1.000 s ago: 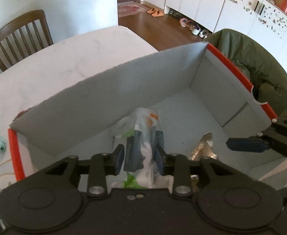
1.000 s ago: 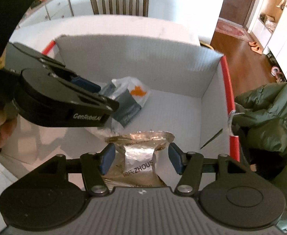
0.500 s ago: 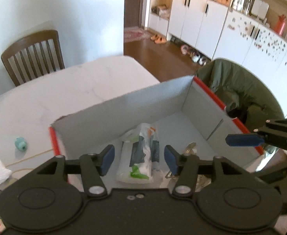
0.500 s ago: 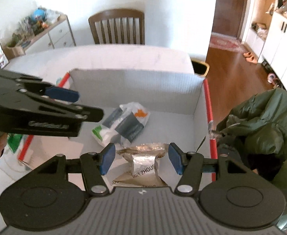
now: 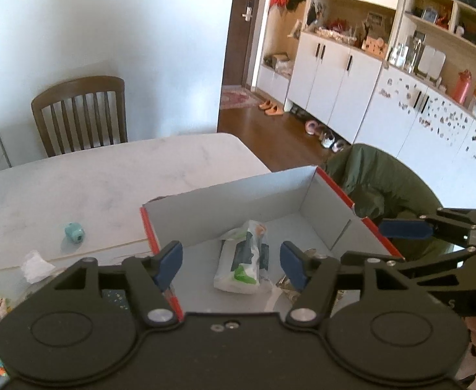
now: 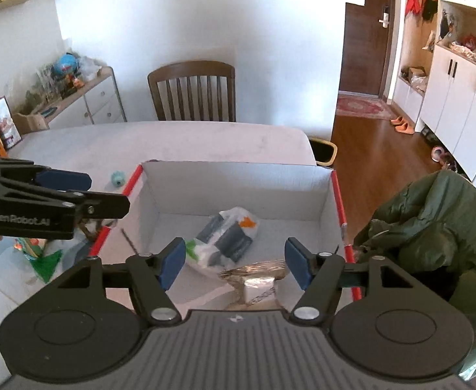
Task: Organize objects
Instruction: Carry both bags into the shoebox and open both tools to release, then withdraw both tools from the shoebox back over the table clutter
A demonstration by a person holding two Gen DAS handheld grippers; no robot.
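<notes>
An open cardboard box [image 5: 238,195] [image 6: 238,175] with red edges sits on the white table. Inside it lie a white plastic packet [image 5: 243,265] [image 6: 225,240] with dark and green print and a crinkled gold-and-silver foil pouch [image 6: 257,281] [image 5: 312,253]. My left gripper [image 5: 231,261] hangs open above the box's near left side, nothing between its blue pads. My right gripper [image 6: 235,261] is open too, held above the foil pouch and clear of it. Each gripper shows in the other's view, the left gripper [image 6: 65,180] and the right gripper [image 5: 403,229].
A small teal roll [image 5: 74,232] [image 6: 118,178] and a crumpled tissue [image 5: 36,265] lie on the table [image 5: 108,178] left of the box. Colourful wrappers [image 6: 39,253] sit at the near left. A green jacket [image 6: 426,227] drapes over a chair to the right; a wooden chair [image 6: 192,91] stands behind.
My left gripper let go of the white packet, opened and rose away from the box. My right gripper also lifted up and back. Both items stay lying in the box.
</notes>
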